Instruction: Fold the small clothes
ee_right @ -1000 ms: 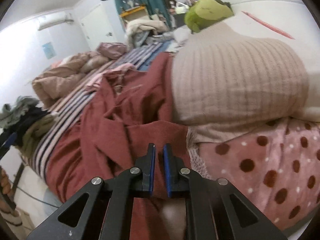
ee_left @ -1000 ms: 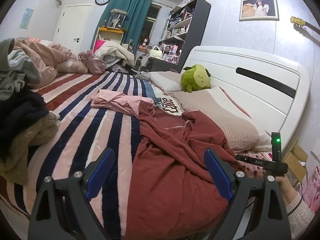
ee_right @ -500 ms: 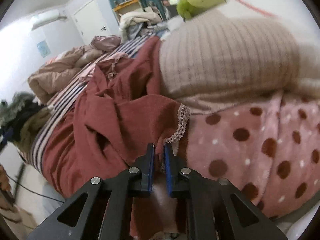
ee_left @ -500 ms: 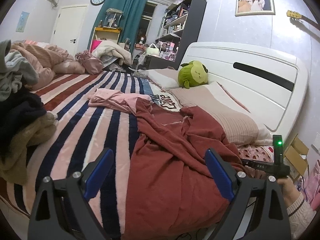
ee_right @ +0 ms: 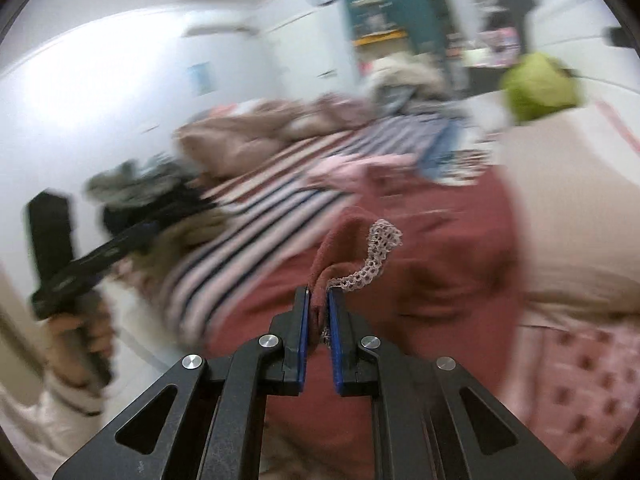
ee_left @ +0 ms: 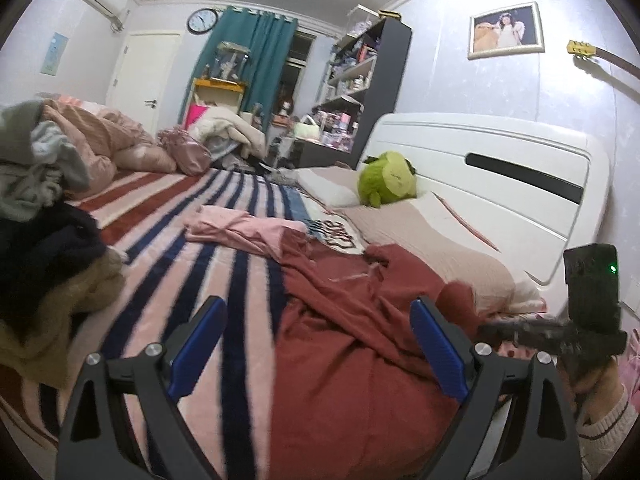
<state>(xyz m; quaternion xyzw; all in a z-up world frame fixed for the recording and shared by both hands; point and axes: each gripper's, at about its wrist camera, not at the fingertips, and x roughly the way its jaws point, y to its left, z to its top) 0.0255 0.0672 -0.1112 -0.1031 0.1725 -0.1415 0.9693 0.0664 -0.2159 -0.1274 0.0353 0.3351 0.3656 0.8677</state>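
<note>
A dark red garment [ee_left: 344,344] lies crumpled on the striped blanket [ee_left: 168,240] near the bed's front edge. My left gripper [ee_left: 316,344] is open and empty, held above the garment's left edge. My right gripper [ee_right: 318,300] is shut on the red garment's lace-trimmed edge [ee_right: 372,260] and lifts it off the bed; it shows at the right in the left wrist view [ee_left: 560,332]. A pink garment [ee_left: 240,232] lies flat farther back on the blanket.
A pile of dark and beige clothes [ee_left: 44,264] sits at the left. A beige pillow [ee_left: 432,248], a green plush toy [ee_left: 388,182] and the white headboard [ee_left: 500,184] are at the right. A pink dotted sheet [ee_right: 572,368] is at the bed edge.
My right gripper has lifted the red garment's lace edge up and swung left across the bed. My left gripper stayed open and drew back slightly.
</note>
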